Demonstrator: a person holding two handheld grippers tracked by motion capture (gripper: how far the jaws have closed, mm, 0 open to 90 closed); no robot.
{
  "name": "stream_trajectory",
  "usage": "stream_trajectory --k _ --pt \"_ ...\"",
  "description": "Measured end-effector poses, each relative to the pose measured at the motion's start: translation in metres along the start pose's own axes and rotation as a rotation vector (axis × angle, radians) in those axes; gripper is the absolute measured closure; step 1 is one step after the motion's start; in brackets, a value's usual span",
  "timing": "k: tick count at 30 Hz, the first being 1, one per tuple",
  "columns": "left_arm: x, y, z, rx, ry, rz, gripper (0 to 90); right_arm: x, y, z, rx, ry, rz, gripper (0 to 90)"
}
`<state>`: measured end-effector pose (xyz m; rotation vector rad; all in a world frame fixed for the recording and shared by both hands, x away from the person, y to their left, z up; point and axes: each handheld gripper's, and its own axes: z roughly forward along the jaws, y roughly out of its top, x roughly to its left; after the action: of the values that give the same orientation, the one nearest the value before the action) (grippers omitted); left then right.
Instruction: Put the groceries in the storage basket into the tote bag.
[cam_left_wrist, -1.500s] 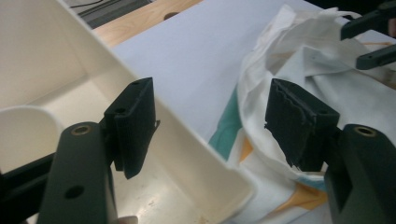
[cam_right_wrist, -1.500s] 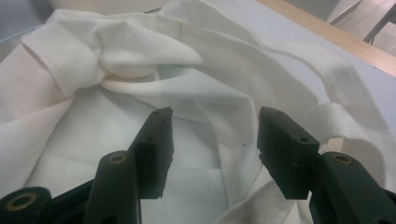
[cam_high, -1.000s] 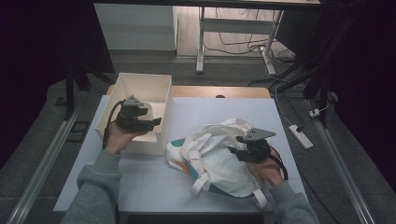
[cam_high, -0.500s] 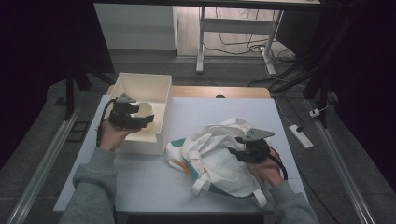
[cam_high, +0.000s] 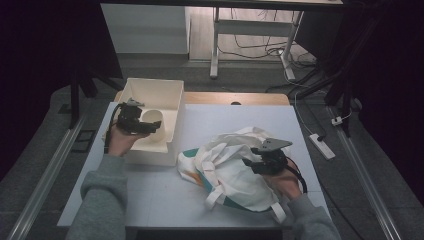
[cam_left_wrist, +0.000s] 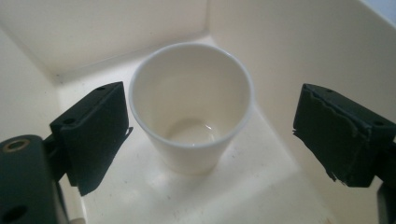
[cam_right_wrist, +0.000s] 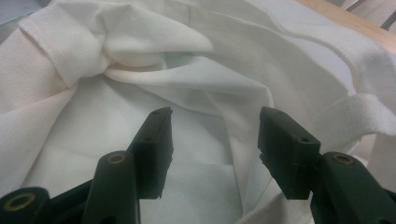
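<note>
The cup (cam_left_wrist: 191, 107) stands upright in the box (cam_high: 172, 90), near its right wall, at about ten o'clock on the surface (cam_high: 150, 200). The left gripper (cam_left_wrist: 210, 135) reaches into the box with its jaws straddling the cup, one pad at nine o'clock of it, the other at three. The jaws have just been opening and now stand wide; the left pad is just beside the wall of the cup, the right pad well apart, so nothing presses on it. That spread, with the cup's mouth facing the camera, suits lining up for a grasp across its body.

The right gripper (cam_high: 261, 161) rests on the bag (cam_high: 235, 175), which lies crumpled at about four o'clock on the surface. Its jaws are partly open over the white cloth, pointing at the folded opening (cam_right_wrist: 154, 60); I can't tell whether they pinch any fabric. It probably waits there to hold the bag for the cup.
</note>
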<state>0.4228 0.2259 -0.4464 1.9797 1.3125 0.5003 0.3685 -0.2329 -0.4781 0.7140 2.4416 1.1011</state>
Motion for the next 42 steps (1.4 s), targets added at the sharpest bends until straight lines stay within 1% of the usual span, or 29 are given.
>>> stream_trajectory --k 2,3,5,7,8,10,13,15,20,21,27,31,32,34,36,39,42 --pt "0.001 0.003 0.006 -0.004 -0.006 -0.002 9.7 0.0 0.0 0.0 0.002 0.0 -0.002 44.6" --pt "0.001 0.005 0.01 0.002 -0.019 0.003 9.7 0.0 0.0 0.0 0.002 0.0 -0.002 44.6" --pt "0.0 0.007 0.016 0.011 -0.025 0.009 9.3 0.0 0.0 0.0 0.002 0.0 -0.001 44.6" --pt "0.0 0.008 0.02 0.025 -0.023 0.014 9.3 0.0 0.0 0.0 0.003 0.002 0.001 44.6" --pt "0.0 0.008 0.022 0.033 -0.015 0.019 9.1 0.0 0.0 0.0 0.003 0.002 0.001 44.5" --pt "0.001 0.008 0.024 0.042 -0.008 0.017 8.9 0.0 0.0 0.0 0.005 0.004 -0.001 44.4" --pt "0.003 0.009 0.023 0.028 0.004 0.009 9.0 0.0 0.0 0.001 0.006 0.003 -0.002 44.4" --pt "0.004 0.009 0.021 0.011 0.003 0.011 9.6 0.001 0.0 0.001 0.006 0.004 -0.004 44.4" --pt "0.005 0.009 0.018 -0.002 0.021 0.021 9.8 0.001 -0.001 0.002 0.01 0.004 0.0 44.3" --pt "0.004 0.01 0.017 -0.004 0.027 0.025 9.8 0.001 -0.001 0.002 0.011 0.005 -0.001 44.3" --pt "-0.001 0.013 0.013 -0.019 0.033 0.053 9.8 0.001 -0.001 0.002 0.011 0.006 -0.001 44.3" --pt "0.006 0.01 0.018 0.004 0.039 0.034 9.0 0.001 -0.001 0.002 0.011 0.006 -0.003 44.4" --pt "0.008 0.009 0.02 0.008 0.037 0.025 8.1 0.001 -0.001 0.002 0.011 0.006 -0.003 44.3" --pt "0.01 0.008 0.024 0.012 0.017 0.015 5.9 0.001 -0.001 0.002 0.011 0.007 -0.003 44.3" --pt "0.011 0.008 0.027 0.018 0.009 0.019 5.3 0.001 -0.001 0.003 0.013 0.008 -0.002 44.3" --pt "0.011 0.007 0.033 0.042 0.0 0.019 5.6 0.001 -0.001 0.003 0.015 0.008 -0.004 44.3" --pt "0.009 0.008 0.038 0.063 -0.015 0.034 9.1 0.002 -0.001 0.003 0.015 0.007 -0.005 44.3"
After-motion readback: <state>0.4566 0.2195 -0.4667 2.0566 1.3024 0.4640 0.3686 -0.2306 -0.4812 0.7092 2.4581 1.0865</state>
